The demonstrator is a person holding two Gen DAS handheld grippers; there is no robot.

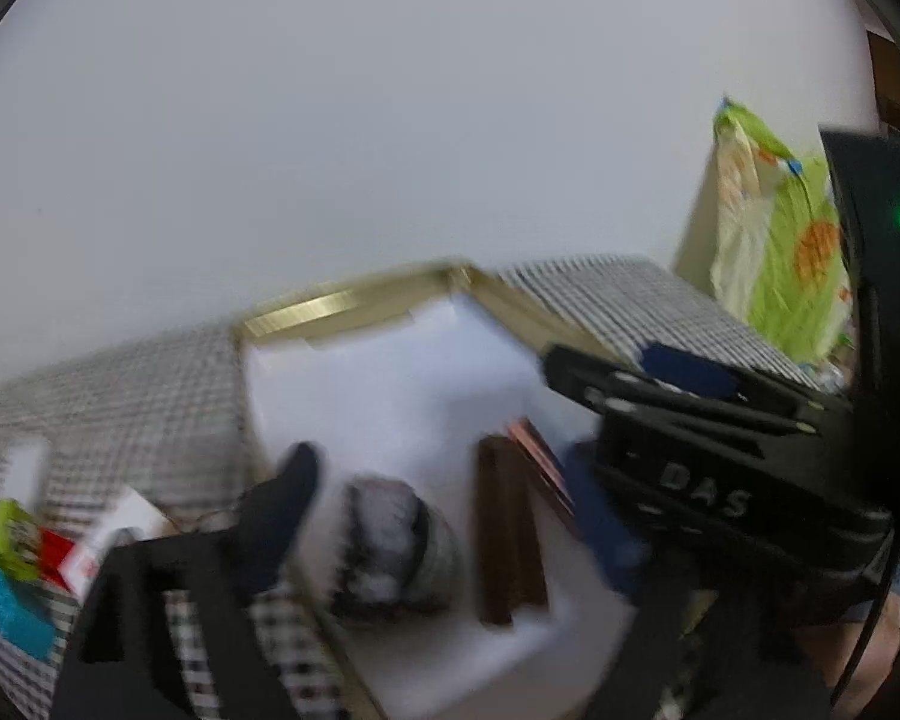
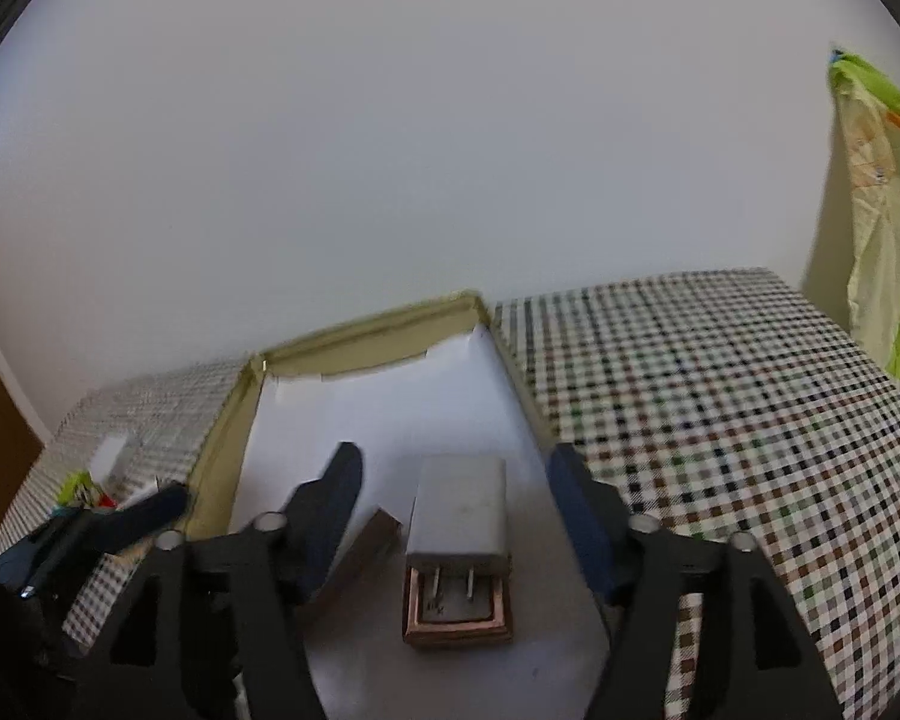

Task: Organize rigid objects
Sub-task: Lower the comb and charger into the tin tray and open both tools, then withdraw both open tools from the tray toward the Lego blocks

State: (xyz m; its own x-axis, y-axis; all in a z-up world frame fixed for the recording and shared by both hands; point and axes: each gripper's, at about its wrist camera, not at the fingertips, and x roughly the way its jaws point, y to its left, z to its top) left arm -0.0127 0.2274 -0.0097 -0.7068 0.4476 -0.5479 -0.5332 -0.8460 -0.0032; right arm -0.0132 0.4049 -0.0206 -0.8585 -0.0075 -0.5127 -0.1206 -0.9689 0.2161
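Risk lies with the charger (image 2: 459, 513) in the tray (image 2: 366, 330), perched on a copper frame (image 2: 457, 624) between my spread, empty right gripper (image 2: 459, 516) fingers: off-centre closing could topple it.

The far half of the box (image 2: 390, 402) floor is bare and gives free room. In the near half, a white charger (image 2: 459, 513) and a brown bar (image 2: 369, 549) stand in the way. The checked cloth (image 2: 720, 420) on the right is open.
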